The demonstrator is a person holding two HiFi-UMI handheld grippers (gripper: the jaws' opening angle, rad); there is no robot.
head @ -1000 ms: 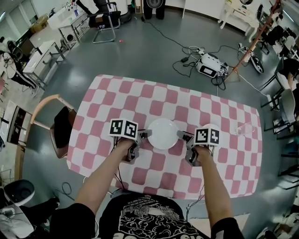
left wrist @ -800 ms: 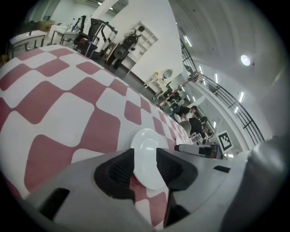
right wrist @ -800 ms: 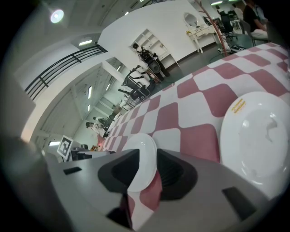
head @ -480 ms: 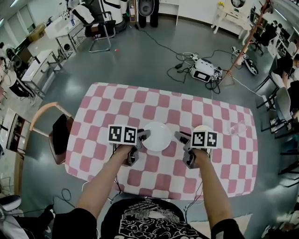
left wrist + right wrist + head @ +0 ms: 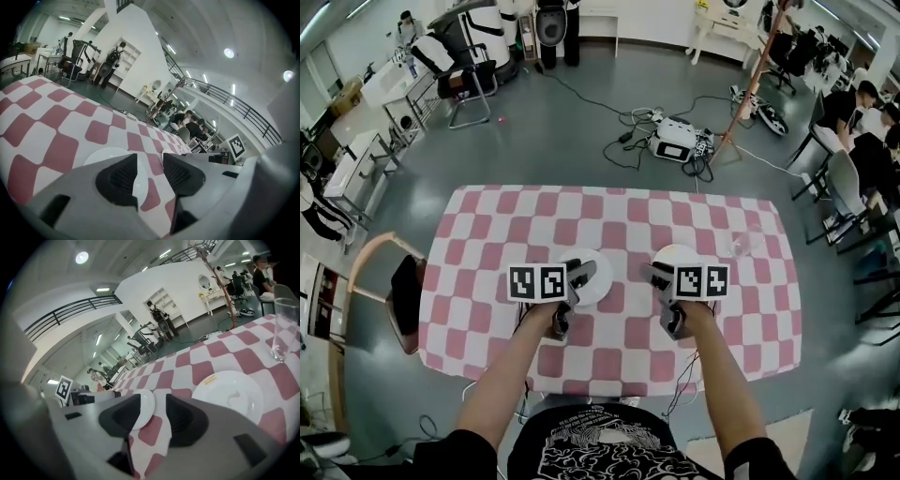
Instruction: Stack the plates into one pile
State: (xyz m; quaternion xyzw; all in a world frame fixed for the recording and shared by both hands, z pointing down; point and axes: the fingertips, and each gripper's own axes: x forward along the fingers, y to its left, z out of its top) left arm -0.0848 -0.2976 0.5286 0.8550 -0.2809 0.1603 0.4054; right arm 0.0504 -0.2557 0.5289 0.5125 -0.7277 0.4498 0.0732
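The left hand-held gripper (image 5: 150,164) is held open above the surface (image 5: 487,244), which is covered in pink and white squares. Its jaws have just been opening. Nothing is gripped between them. Through the gap, a white plate (image 5: 105,155) is seen lying flat on the surface below.

The right hand-held gripper (image 5: 159,408) is let go as well. Its jaws have also just been opening, and nothing is gripped between them. Only the checked surface is seen through the gap. The same white plate is seen partly behind its left jaw.

Both hand-held grippers are pointed away from the near edge and tipped down. Each one is held by a bare arm, and each has a cube with black and white squares on it.

The white plate is found near the middle of the surface. A second white plate (image 5: 229,392) is found between the middle and the right edge. A small yellow mark is seen on its rim. The two plates are laid side by side with a gap between them. They are not stacked.

A clear glass (image 5: 283,329) is stood upright near the right edge, apart from the second white plate.

A chair (image 5: 398,291) is placed just beside the left edge of the surface.
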